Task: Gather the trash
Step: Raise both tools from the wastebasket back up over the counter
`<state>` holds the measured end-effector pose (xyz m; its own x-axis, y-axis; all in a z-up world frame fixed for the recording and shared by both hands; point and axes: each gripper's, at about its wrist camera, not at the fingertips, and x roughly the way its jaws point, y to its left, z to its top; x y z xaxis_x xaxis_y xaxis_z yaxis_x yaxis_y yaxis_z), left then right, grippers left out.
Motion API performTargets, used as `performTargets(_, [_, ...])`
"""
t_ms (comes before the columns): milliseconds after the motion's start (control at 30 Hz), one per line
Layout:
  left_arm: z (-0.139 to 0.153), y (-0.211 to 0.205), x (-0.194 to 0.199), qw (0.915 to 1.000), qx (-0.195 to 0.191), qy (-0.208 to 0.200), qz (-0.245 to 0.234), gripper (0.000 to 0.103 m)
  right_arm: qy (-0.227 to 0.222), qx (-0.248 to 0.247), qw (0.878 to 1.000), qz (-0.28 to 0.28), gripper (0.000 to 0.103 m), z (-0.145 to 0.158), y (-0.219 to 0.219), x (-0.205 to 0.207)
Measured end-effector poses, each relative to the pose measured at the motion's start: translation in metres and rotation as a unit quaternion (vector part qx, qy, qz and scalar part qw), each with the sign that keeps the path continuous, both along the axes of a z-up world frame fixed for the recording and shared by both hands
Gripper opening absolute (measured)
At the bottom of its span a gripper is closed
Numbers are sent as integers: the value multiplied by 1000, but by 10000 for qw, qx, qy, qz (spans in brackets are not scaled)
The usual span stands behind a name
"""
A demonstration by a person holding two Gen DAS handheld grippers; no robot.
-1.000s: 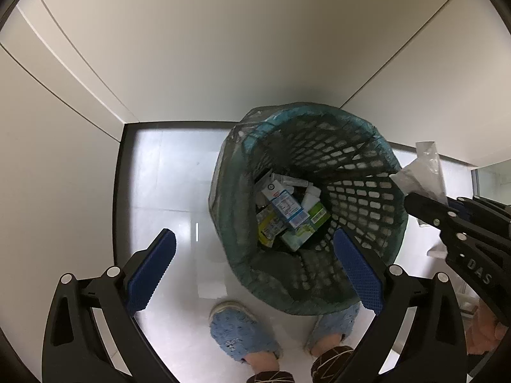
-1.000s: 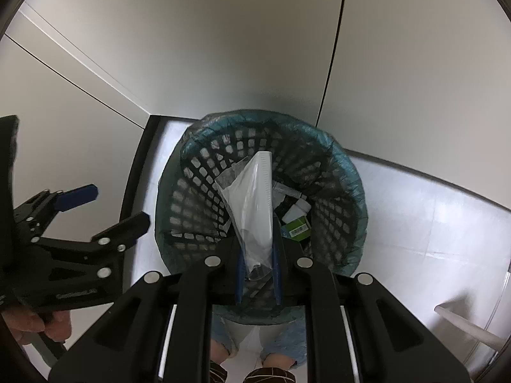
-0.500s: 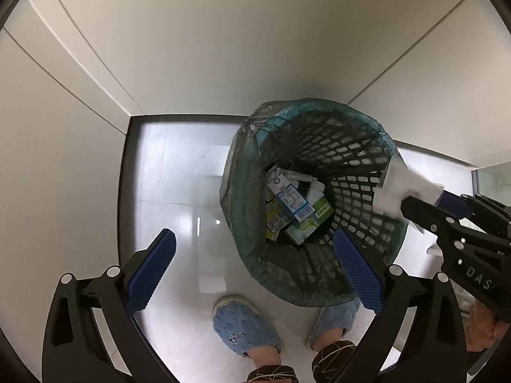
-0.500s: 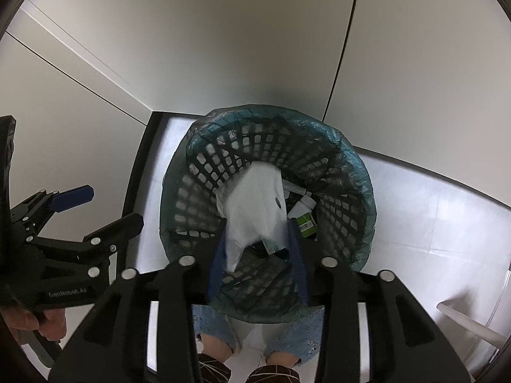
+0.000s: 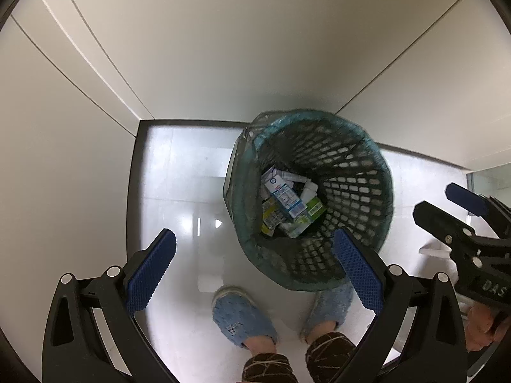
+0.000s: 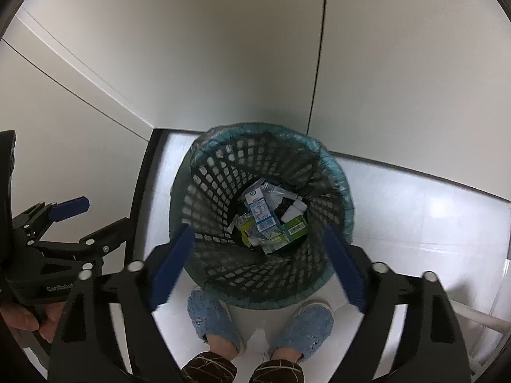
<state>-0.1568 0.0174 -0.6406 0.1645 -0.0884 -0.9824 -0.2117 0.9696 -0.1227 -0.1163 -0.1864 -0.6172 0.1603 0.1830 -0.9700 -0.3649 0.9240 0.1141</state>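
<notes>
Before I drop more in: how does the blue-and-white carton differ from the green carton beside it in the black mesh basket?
Colour: the blue-and-white carton is blue with a white printed panel, while the green carton is lime green with a barcode patch.
Position: the blue-and-white carton lies on top, across the middle of the pile. The green carton sits at its side, seemingly partly under it.
Both lie flat, not upright, at the bottom of the black mesh basket.

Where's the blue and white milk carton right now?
The blue and white milk carton lies at the bottom of the black mesh wastebasket, centre of both views, atop the green carton.
</notes>
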Motion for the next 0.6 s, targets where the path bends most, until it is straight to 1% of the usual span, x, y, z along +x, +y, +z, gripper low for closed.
performTargets(33, [7, 0, -1, 10000, -19, -25, 15, 97, -46, -15, 10000, -17, 92, 9, -1, -1])
performTargets(67, [13, -1, -2, 10000, -26, -31, 14, 97, -75, -7, 10000, -17, 94, 19, -1, -2])
performTargets(233, [53, -7, -5, 9999, -13, -147, -50, 97, -227, -51, 9997, 14, 95, 60, -1, -6])
performTargets(300, [67, -8, -6, 9999, -2, -120, -42, 97, -308, -110, 9995, 30, 95, 78, -3, -7])
performTargets(367, [85, -7, -7, 9999, -130, -87, -1, 97, -334, -165, 9993, -1, 95, 93, -6, -8])
performTargets(433, [104, -7, -7, 9998, -153, -119, 28, 97, -368, -163, 9992, -73, 95, 111, -10, -10])
performTargets(500, [124, -8, -7, 9998, -127, -153, 24, 97, -425, -186, 9988, -139, 95, 132, -14, -11])
performTargets(600, [154, -12, -6, 9998, -82, -163, -5, 97, -589, -366, 9975, -130, 95, 170, -18, -13])
